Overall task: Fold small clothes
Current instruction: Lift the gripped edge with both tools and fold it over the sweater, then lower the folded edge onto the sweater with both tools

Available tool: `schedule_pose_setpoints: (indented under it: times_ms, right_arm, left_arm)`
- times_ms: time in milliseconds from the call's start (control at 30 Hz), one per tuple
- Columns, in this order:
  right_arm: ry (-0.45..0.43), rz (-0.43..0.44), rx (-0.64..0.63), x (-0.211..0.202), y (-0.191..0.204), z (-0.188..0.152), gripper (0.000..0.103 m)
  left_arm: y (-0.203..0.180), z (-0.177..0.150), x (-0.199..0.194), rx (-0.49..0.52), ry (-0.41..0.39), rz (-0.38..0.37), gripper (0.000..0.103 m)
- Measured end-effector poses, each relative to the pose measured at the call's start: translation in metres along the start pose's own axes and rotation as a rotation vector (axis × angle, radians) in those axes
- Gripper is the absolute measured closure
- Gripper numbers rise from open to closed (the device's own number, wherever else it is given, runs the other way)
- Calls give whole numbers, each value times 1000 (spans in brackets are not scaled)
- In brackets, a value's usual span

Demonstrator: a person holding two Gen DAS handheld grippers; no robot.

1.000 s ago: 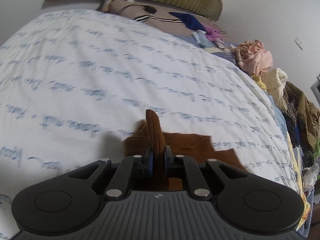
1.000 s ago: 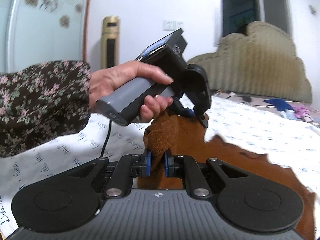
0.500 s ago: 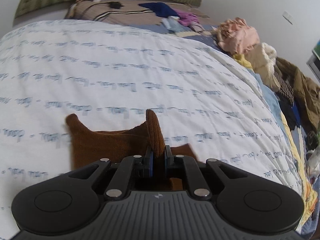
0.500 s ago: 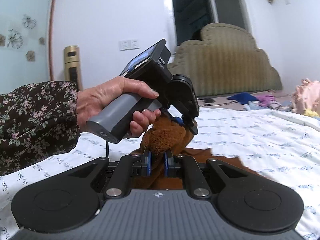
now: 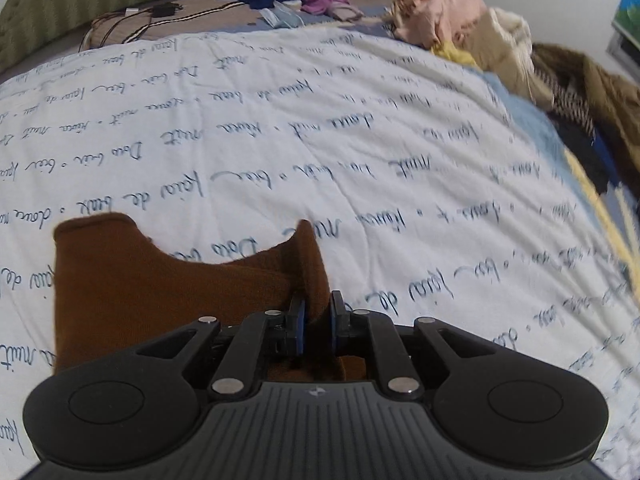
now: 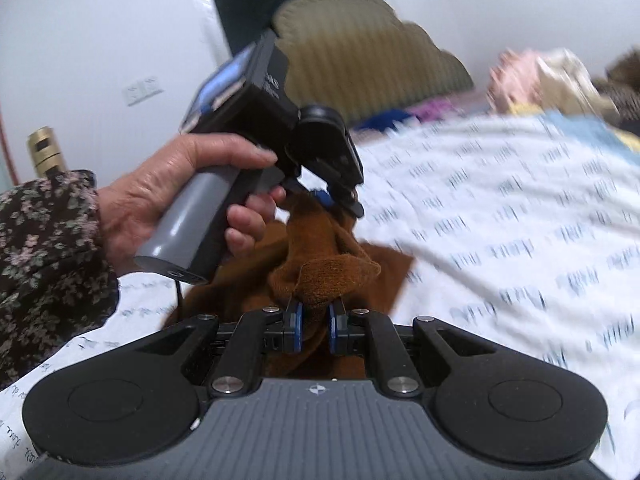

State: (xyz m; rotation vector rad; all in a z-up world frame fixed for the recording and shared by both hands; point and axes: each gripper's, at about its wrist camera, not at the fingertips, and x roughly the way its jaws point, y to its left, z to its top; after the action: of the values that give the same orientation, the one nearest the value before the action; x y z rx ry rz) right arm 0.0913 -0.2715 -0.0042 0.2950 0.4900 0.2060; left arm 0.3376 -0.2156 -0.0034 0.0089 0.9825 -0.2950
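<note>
The brown garment (image 5: 132, 292) lies on the bed (image 5: 360, 160), on the white sheet printed with blue script, near the bed's near edge and toward its left side in the left wrist view. Left tool (image 5: 317, 326): the blue pads stand narrow with a raised corner of the brown garment between them, and the jaws are opening slightly at this moment; the pads still press the fabric in the frame. One flat part of the garment extends to the left of the tool, its upper corner lying on the sheet. Right tool (image 6: 316, 326): the jaws are narrow and clamp a bunched fold of the same garment, which rises above the pads. In the right wrist view, a hand (image 6: 160, 200) with a floral sleeve (image 6: 44, 256) grips the handle of the left tool, whose tips meet the garment just beyond the right tool. A pile of clothes (image 5: 500, 40) sits along the far right edge of the bed, well apart from the garment. A padded headboard (image 6: 360, 48) stands at the far end.
</note>
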Motion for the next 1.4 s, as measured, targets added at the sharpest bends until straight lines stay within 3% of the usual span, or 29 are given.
schedule_pose_setpoints:
  times_ms: [67, 167, 367, 633, 767, 933, 1033, 1133, 1233, 1300, 1400]
  right_arm:
    - [48, -10, 64, 7, -13, -9, 89]
    - [113, 14, 214, 17, -38, -23, 89]
    - [132, 95, 350, 18, -58, -31, 88]
    - [188, 216, 468, 13, -69, -33, 87]
    - [241, 190, 413, 14, -68, -38, 86]
    - [126, 231, 289, -4, -48, 7, 86]
    - [75, 226, 223, 21, -34, 45, 86]
    - [113, 233, 179, 69, -16, 76, 86]
    - [186, 161, 142, 118, -11, 86, 86]
    - [226, 79, 147, 129, -20, 79, 88]
    - [261, 9, 212, 142, -52, 56, 103]
  left_arm:
    - [-3, 1, 0, -2, 11, 4, 91]
    - [-3, 6, -7, -26, 48, -49, 90]
    - [-5, 10, -40, 19, 5, -48, 90]
    - [49, -30, -90, 17, -44, -36, 90]
    - [67, -74, -106, 47, -80, -9, 90]
    - [79, -118, -108, 44, -115, -42, 90]
    - [77, -128, -106, 53, -126, -44, 90]
    - [70, -135, -101, 92, -116, -24, 90]
    - [63, -147, -96, 136, -116, 7, 90]
    - [63, -154, -94, 144, -122, -3, 90]
    - [66, -163, -94, 145, -140, -23, 90]
